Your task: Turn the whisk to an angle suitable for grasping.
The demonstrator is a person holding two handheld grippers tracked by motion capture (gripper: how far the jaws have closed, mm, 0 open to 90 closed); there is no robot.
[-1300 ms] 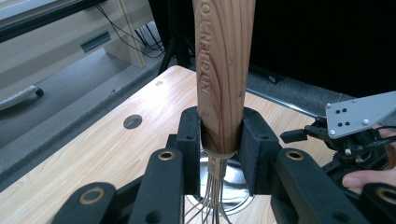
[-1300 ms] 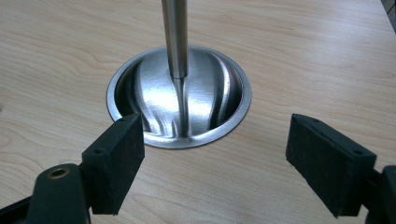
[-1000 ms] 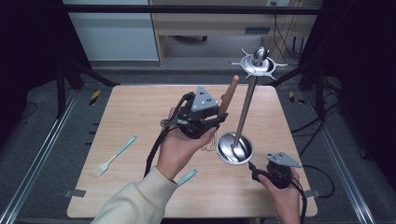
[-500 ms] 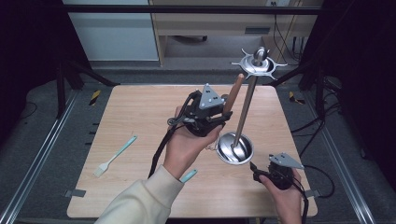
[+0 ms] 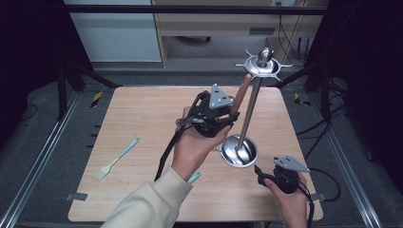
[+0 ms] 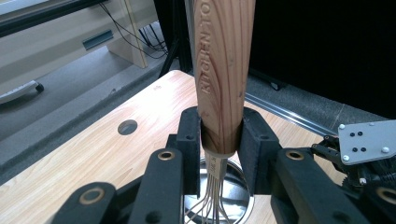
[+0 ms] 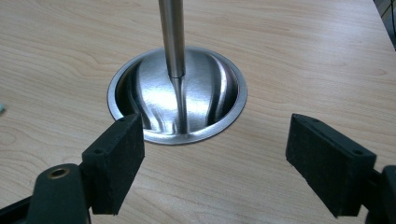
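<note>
The left gripper (image 6: 219, 140) pinches the whisk (image 6: 223, 79) by its stiff, light wooden handle, above the steel stand (image 5: 240, 151) on the tabletop (image 5: 142, 118); the right gripper (image 7: 215, 158) jaws are spread.

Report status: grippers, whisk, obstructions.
Left gripper shut on whisk, handle up. Right gripper open beside stand base. Whisk wires over base, stand pole close alongside.

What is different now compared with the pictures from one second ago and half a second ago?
The left gripper, shut on the wooden-handled whisk, moved a little to the right in the high view, closer to the pole of the metal stand. The whisk's wires hang over the stand's bowl-shaped base. The right gripper stayed open beside the base, and the pastry brush stayed where it lay on the table.
</note>
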